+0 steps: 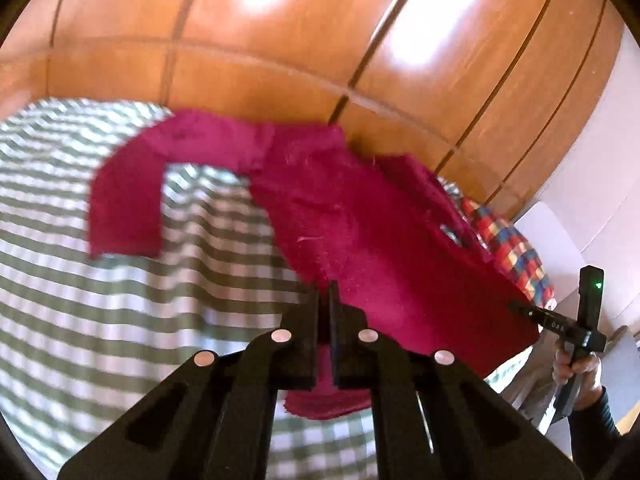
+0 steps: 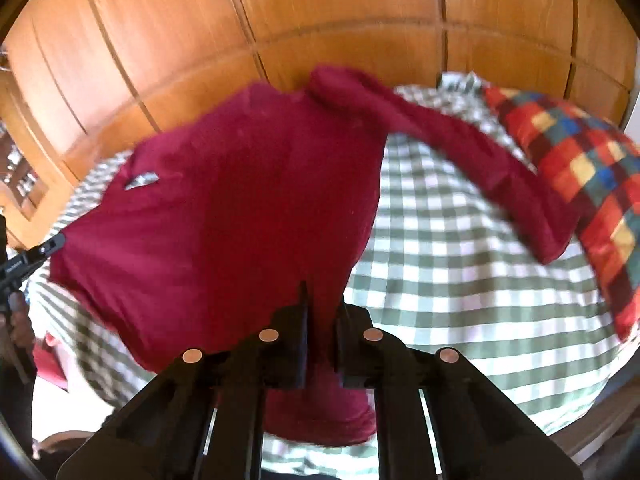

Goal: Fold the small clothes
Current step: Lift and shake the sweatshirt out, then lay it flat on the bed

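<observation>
Room: wooden wardrobe doors (image 1: 248, 80) fill the top of both views, with a bed in a green-and-white checked sheet (image 1: 100, 312) below them.
Garment: a dark red long-sleeved top (image 1: 360, 232) lies spread over the bed, middle of the frame, one sleeve bent toward the upper left in the left view.
Left gripper (image 1: 324, 320): fingers drawn together on the hem at the lower centre, red cloth pinched between them.
Right gripper (image 2: 322, 328): also closed on the hem, cloth bunched between its fingers.
Handling: light, limp and soft by the look of it; it will sag and drag, so hem corners and shoulders seem the sensible holds.
Pillow (image 2: 580, 168): multicoloured checks, right edge, just beside the far sleeve.
Hard to see: both views are smeared; the collar and the sleeve ends are unclear, and the hem's very edge hides behind the fingers.
</observation>
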A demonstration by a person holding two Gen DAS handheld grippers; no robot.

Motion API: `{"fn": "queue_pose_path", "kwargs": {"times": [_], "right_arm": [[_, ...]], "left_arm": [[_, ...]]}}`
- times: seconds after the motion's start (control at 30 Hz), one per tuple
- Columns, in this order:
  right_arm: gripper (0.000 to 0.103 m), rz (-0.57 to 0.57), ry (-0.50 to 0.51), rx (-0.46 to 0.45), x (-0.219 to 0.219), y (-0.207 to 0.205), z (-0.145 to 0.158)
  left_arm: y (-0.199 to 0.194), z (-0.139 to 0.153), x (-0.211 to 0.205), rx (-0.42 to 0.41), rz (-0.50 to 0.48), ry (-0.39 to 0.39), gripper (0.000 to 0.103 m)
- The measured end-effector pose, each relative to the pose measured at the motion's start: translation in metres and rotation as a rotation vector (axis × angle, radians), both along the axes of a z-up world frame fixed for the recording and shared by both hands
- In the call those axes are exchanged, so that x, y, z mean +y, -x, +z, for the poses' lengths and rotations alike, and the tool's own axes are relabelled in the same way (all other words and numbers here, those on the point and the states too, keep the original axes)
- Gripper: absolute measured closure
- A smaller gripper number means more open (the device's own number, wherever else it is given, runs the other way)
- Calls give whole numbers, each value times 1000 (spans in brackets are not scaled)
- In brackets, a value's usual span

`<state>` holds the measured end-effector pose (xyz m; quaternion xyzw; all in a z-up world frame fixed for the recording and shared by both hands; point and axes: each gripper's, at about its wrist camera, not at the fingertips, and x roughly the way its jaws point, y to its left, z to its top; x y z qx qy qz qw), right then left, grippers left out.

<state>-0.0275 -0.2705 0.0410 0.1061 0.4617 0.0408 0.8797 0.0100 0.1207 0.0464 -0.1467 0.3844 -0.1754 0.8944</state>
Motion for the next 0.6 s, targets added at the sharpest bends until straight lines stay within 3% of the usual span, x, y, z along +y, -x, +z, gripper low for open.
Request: {"fn": "queue_pose_path", "kwargs": {"times": [0.13,0.2,0.3,0.4,0.43,0.5,0.57,0.6], "right_arm": [[94,42,69,54,-3,25,-8],[94,53,70,135,-4,41,-30],[95,76,82,231,1,58,-59],[95,70,134,283,2,68,-77],[92,68,125,287,1,69,-76],[61,53,143,273,-3,67,-67],[50,33,171,232,-1,63,-56],[50,28,183,196,1,59,-47]], "left_arm": [[35,-7,16,48,-14,-63,100],[47,-31,14,131,-27,-71,100],[55,-72,5,238,-19,-159,99],[61,-90,15,286,50,-123,72],[61,-89,20,284,69,-103,66],[59,-84,29,267,97,-88,66],[55,-78,35,237,136,-133,66],[52,-76,38,226,164,-153,66]]}}
